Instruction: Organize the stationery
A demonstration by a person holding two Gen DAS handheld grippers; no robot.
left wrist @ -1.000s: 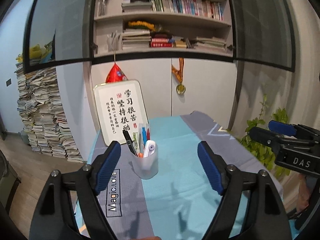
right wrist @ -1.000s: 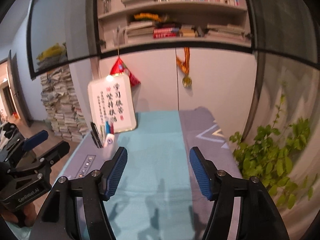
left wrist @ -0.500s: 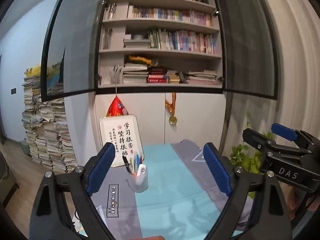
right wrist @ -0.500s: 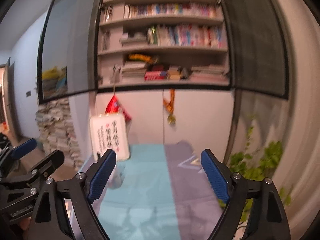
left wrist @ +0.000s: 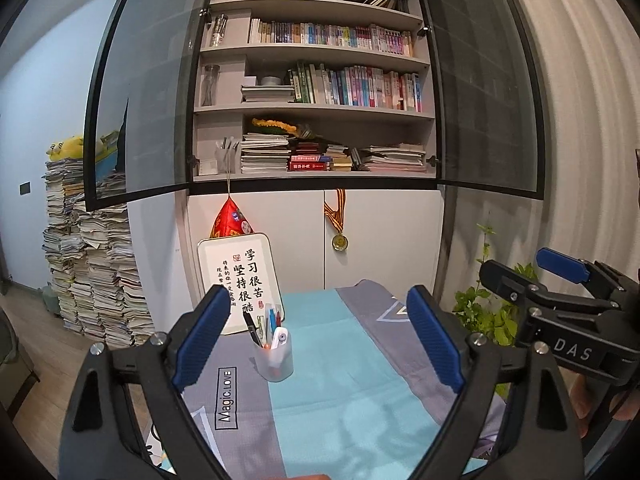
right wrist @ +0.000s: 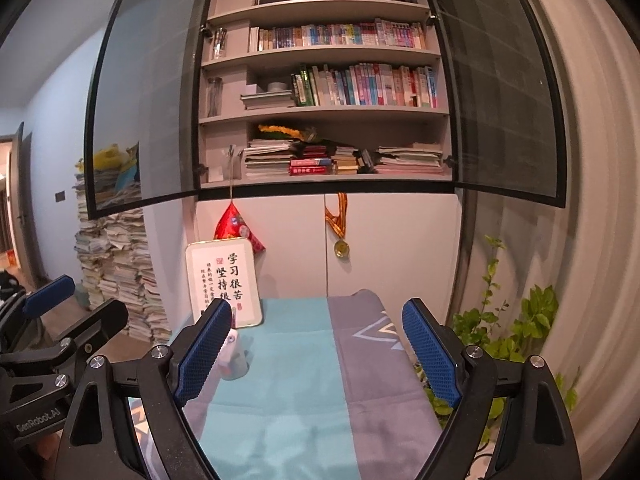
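Note:
A translucent pen cup [left wrist: 276,360] stands on the teal and grey cloth [left wrist: 340,380], holding several pens and a white correction tape [left wrist: 280,337]. My left gripper [left wrist: 318,312] hangs open above the near end of the table, nothing between its blue pads. In the right wrist view the cup [right wrist: 236,362] is half hidden behind the left pad [right wrist: 204,350] of my right gripper [right wrist: 316,320], which is open and empty too. Each gripper shows in the other's view: the right one [left wrist: 560,280], the left one [right wrist: 60,308].
A framed calligraphy board [left wrist: 240,284] leans against the white cabinet behind the cup. Above it an open glass-door bookshelf [left wrist: 316,92] is full of books. A tall paper stack [left wrist: 88,264] stands left of the table, a green plant [right wrist: 508,340] to the right.
Both grippers have pulled back and risen from the table and their jaws have spread wider. The cup now looks smaller and farther away, and more of the bookshelf shows.

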